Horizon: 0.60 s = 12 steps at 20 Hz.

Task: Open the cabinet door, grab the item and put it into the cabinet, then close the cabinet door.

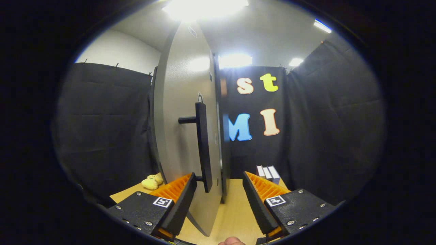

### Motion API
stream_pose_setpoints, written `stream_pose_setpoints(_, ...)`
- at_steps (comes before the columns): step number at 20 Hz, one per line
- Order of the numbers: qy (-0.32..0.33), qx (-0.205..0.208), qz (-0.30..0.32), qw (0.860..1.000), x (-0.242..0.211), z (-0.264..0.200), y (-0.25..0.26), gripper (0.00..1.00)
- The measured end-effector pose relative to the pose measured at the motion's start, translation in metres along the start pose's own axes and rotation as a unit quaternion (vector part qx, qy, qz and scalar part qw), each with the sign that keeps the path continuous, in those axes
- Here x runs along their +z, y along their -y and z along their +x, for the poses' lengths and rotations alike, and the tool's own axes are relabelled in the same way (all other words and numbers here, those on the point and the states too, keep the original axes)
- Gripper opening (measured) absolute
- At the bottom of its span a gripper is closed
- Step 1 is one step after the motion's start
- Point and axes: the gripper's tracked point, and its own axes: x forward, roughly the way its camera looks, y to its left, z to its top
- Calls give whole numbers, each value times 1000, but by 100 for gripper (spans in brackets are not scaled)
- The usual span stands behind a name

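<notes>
**Cabinet door swung out, fingers spread near its handle**

A grey cabinet door (185, 136) is seen almost edge-on, standing swung out over a pale wooden table (235, 211). A dark bar handle (203, 146) runs upright along the door's face, held off it by short posts. The gripper (218, 190) is held low over the table with its fingers spread wide and nothing pinched between them. The lower end of the handle and the door's edge lie in the gap, close to the left finger (180, 200); whether that finger touches the handle cannot be told. A small yellow soft item (152, 182) is seen lying on the table beyond the left finger, on the far side of the door. Some white boxes (268, 173) stand at the back of the table, beyond the right finger (257, 200). The inside of the cabinet is hidden.

The door-opening step is judged to be in hand or nearly finished. Next, the gripper would probably need to be carried clear of the handle, brought round the door to the yellow item, and closed on it.
</notes>
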Motion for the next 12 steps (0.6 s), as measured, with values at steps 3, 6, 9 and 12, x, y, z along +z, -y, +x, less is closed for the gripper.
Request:
stream_pose_setpoints(3, -4, -17, 1, 1000, -19, 0, 5, 89)
stream_pose_setpoints(6, -8, -35, -5, 999, -50, -2, 7, 94)
stream_pose_setpoints(9, -15, -56, -21, 998, -103, -18, 3, 94)
stream_pose_setpoints(12, -46, -80, -15, 996, -175, -34, -8, 94)
